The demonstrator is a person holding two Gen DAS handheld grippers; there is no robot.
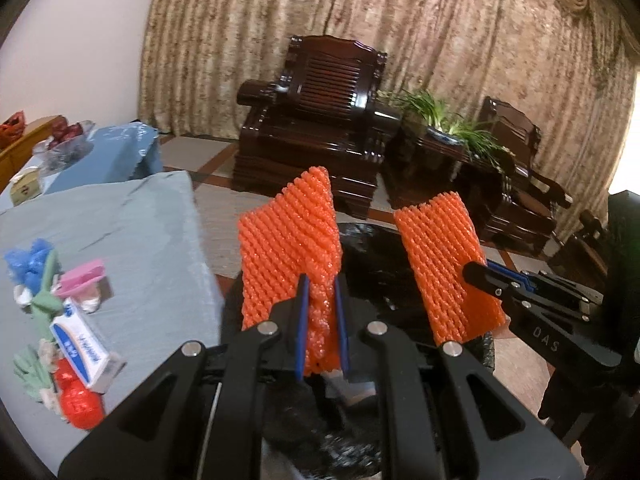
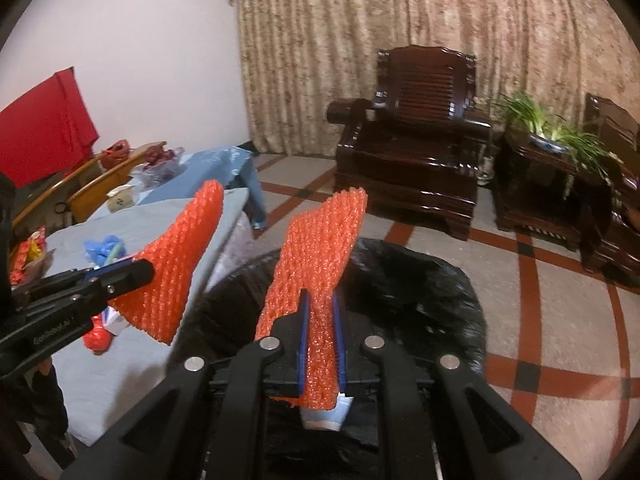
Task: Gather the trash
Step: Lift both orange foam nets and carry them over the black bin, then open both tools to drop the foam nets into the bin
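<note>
My left gripper [image 1: 320, 280] is shut on an orange foam net sleeve [image 1: 288, 240], held upright over the open black trash bag [image 1: 376, 256]. My right gripper [image 2: 320, 298] is shut on a second orange foam net sleeve [image 2: 316, 248] above the same bag [image 2: 408, 280]. Each gripper shows in the other's view: the right one [image 1: 476, 270] with its sleeve [image 1: 444, 268], the left one [image 2: 140, 270] with its sleeve [image 2: 176, 264]. More trash lies on the grey-clothed table [image 1: 132, 248]: a white and blue toothpaste box [image 1: 86, 346], a red net ball [image 1: 78, 402], blue plastic [image 1: 28, 266], a pink wrapper [image 1: 82, 278].
A dark wooden armchair [image 1: 316, 120] and a side table with potted plants [image 1: 440, 128] stand beyond the bag on the tiled floor. A blue-covered table [image 1: 108, 152] with a fruit bowl sits at the far left. Curtains hang behind.
</note>
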